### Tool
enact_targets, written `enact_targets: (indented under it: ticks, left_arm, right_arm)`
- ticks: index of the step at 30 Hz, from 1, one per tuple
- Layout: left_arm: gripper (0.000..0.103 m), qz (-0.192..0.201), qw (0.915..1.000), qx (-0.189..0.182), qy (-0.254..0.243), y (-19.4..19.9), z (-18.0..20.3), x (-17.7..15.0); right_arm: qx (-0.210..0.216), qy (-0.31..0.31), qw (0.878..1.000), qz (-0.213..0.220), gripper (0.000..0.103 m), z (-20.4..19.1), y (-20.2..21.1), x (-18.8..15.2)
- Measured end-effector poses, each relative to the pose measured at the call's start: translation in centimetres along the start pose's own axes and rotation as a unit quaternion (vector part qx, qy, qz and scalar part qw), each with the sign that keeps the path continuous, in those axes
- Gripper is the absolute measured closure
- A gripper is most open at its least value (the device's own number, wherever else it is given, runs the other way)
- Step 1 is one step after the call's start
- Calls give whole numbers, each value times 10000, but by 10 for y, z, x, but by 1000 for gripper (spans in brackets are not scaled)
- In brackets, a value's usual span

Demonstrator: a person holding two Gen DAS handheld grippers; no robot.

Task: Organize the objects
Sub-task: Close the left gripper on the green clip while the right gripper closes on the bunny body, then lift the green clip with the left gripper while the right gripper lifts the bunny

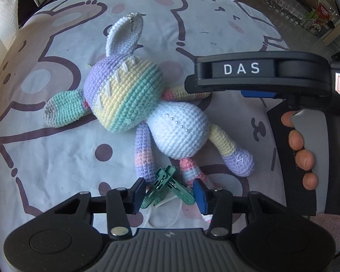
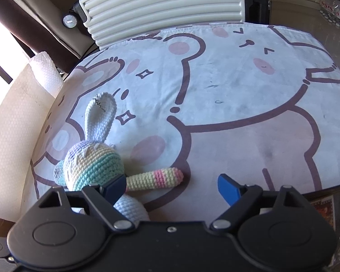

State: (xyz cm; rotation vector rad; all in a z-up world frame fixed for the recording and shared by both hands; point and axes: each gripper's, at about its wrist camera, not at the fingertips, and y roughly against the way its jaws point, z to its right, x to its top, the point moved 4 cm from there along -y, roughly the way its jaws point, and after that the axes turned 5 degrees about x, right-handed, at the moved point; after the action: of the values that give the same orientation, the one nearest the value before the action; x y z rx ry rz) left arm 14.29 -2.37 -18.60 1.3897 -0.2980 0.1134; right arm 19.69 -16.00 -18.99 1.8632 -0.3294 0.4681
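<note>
Crocheted yarn makes the bunny (image 1: 147, 104) soft, light and squashy; it lies on its back at the left of the cloth-covered counter (image 2: 238, 95), and we would pinch its round body or an arm. Open cloth runs far and right of it, with the counter edge close on the left. Our right gripper (image 2: 172, 187) hangs spread and empty over one arm. Our left gripper (image 1: 168, 192) fingers are clenched on a springy, hard green clip (image 1: 167, 188) by the legs.

Home room: cartoon-bear sheet (image 2: 238, 95) over table, cream suitcase (image 2: 165, 2), brown curtain (image 2: 15, 15), paper towel roll (image 1: 4, 15)
</note>
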Motion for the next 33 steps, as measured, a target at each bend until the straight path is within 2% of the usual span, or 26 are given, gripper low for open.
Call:
enact_targets:
  ticks: [5,7,8,10,11,15,23,28,33]
  left_arm:
    - [57,-50,9999,-110,43,1,-6,-4]
    - [63,-26,9999,-146,33,5,-8,-5]
    - [73,1,9998,-199,84,8,-11,-6]
    - [87,42,9993,-309,229,13,-17,-6]
    - [89,23,9986,-423,325,14,-20,-7]
    - [89,15,9985,-462,288,17,-24,-12]
    - [89,-103,9987,-496,-105,18,-18,-21]
    - [87,-231,9983,-485,-232,11,-9,-25]
    - [85,-407,9983,26,-424,-8,-3,-26]
  right_arm:
    - [86,-48,9999,-88,21,0,-2,0]
    - [165,-31,9998,-108,24,-4,-3,-1]
    - [203,-5,9997,-132,26,-7,-4,-1]
    - [277,90,9994,-192,29,-14,-5,-1]
    - [310,157,9991,-232,30,-19,-5,-2]
    - [384,472,9970,-469,36,-36,-9,-5]
    - [190,941,9895,-1080,38,-57,-23,-16]
    - [55,1090,9858,-1277,45,-67,-35,-19]
    - [-22,1184,9845,-1291,45,-73,-41,-17]
